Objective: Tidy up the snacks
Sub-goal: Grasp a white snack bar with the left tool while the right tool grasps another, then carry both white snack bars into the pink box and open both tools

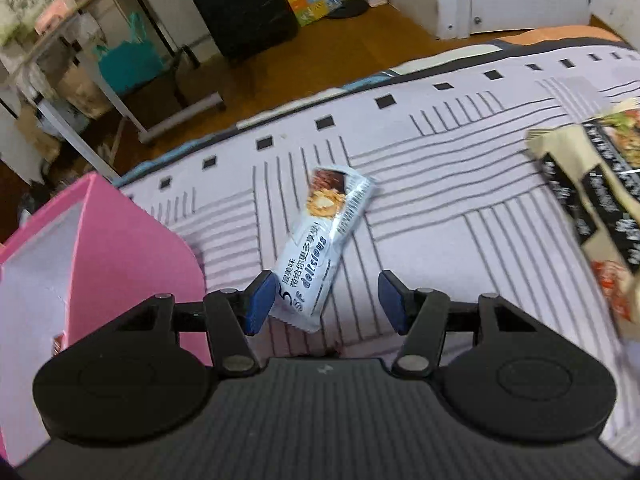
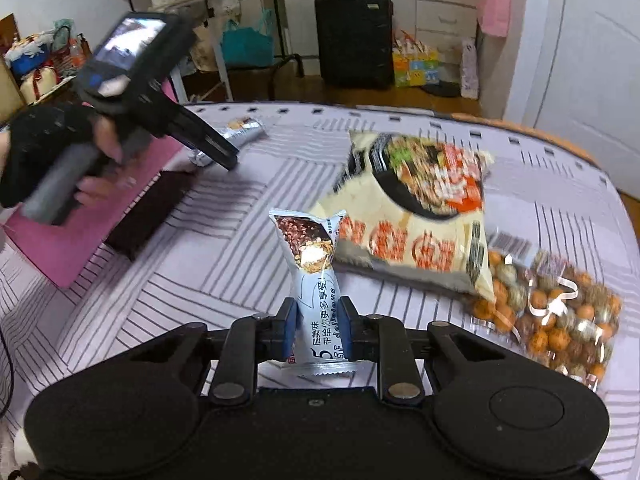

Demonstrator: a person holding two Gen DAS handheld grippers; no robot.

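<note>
In the right wrist view my right gripper (image 2: 319, 332) is shut on a white wafer bar (image 2: 314, 276), which stands up between the blue pads above the striped bed cover (image 2: 192, 280). A second white wafer bar (image 1: 330, 236) lies flat on the cover in the left wrist view. Its near end sits between the fingers of my left gripper (image 1: 328, 304), close to the left pad (image 1: 262, 304); the jaws are open and do not press it. From the right wrist view, a gloved hand (image 2: 44, 148) holds the left gripper (image 2: 224, 158) just over that same bar (image 2: 245, 130).
A pink box (image 1: 120, 248) stands at the left, also seen as the pink box (image 2: 80, 232). A large noodle bag (image 2: 420, 216) and a clear bag of coated nuts (image 2: 556, 312) lie on the right. Beyond the bed's edge are a black suitcase (image 2: 354, 36) and shelves.
</note>
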